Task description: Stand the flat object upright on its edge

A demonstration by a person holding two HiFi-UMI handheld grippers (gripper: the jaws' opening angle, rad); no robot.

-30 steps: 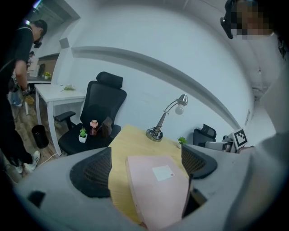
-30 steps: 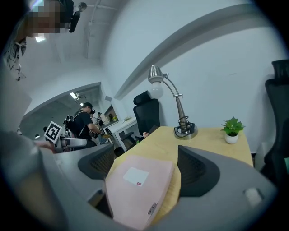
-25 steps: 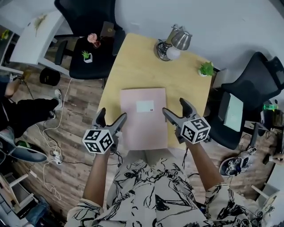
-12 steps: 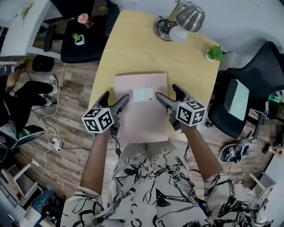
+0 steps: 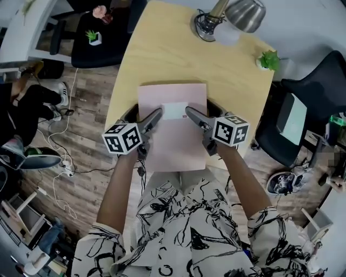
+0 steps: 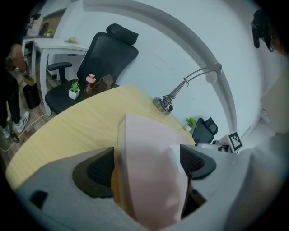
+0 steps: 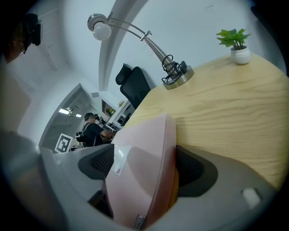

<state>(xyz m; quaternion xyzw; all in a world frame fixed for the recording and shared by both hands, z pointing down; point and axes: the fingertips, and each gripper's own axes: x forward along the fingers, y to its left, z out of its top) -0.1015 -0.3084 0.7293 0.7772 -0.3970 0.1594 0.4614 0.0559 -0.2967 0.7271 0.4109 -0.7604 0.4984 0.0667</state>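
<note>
A flat pink book [image 5: 173, 142] with a white label [image 5: 174, 111] lies on the yellow table [image 5: 162, 54], its near end at the table's front edge. My left gripper [image 5: 143, 116] straddles the book's left edge, one jaw over the cover and one outside it. My right gripper [image 5: 203, 110] straddles the right edge the same way. In the left gripper view the pink book [image 6: 149, 171] fills the space between the wide-set jaws of the left gripper [image 6: 144, 164]. The right gripper view shows the book [image 7: 140, 180] inside the right gripper [image 7: 144, 164]. Both look open.
A metal desk lamp [image 5: 238, 13] and a small potted plant [image 5: 268, 59] stand at the table's far end. Black office chairs stand at the right [image 5: 294, 116] and far left [image 5: 102, 38]. A person [image 5: 27, 119] sits at the left, cables on the wooden floor.
Both grippers have moved forward and inward from the table's front edge, so that their jaws now straddle the book's two side edges. The book has not shifted on the table.
</note>
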